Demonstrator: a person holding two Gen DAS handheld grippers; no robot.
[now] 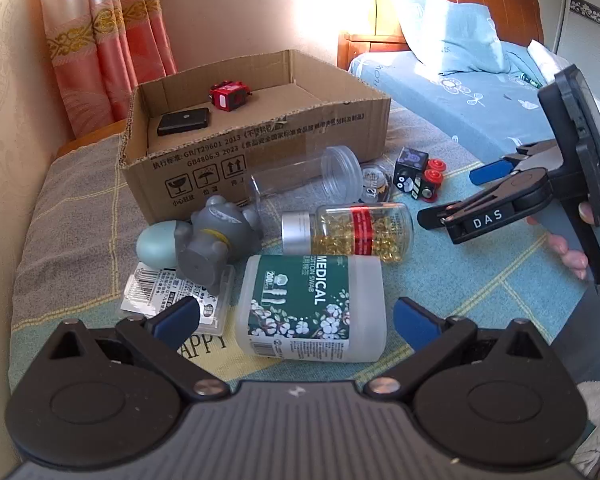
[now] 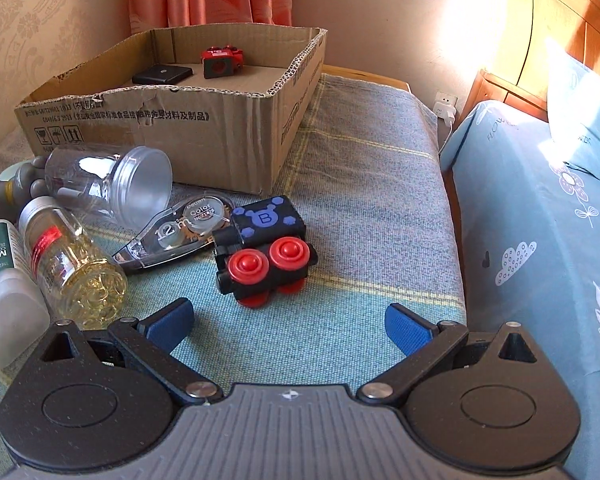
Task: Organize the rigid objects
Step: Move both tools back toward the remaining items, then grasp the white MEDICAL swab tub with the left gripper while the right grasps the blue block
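A cardboard box (image 1: 256,148) (image 2: 204,136) at the back holds a red toy (image 1: 229,96) (image 2: 220,61) and a black flat case (image 1: 183,121) (image 2: 162,75). In front lie a white cotton swab tub (image 1: 312,308), a capsule bottle (image 1: 352,230) (image 2: 72,264), a clear empty jar (image 1: 312,178) (image 2: 112,184), a grey figurine (image 1: 212,240), a green egg (image 1: 156,244), a correction tape (image 2: 180,232) and a black toy train with red wheels (image 2: 264,248) (image 1: 418,178). My left gripper (image 1: 296,316) is open around the swab tub's near end. My right gripper (image 2: 288,324) (image 1: 452,196) is open just short of the toy train.
A blister pack (image 1: 168,292) lies under the figurine. The objects sit on a grey and teal cloth (image 2: 360,184). A bed with blue bedding (image 2: 540,200) and a pillow (image 1: 452,32) stands to the right. Curtains (image 1: 100,40) hang behind the box.
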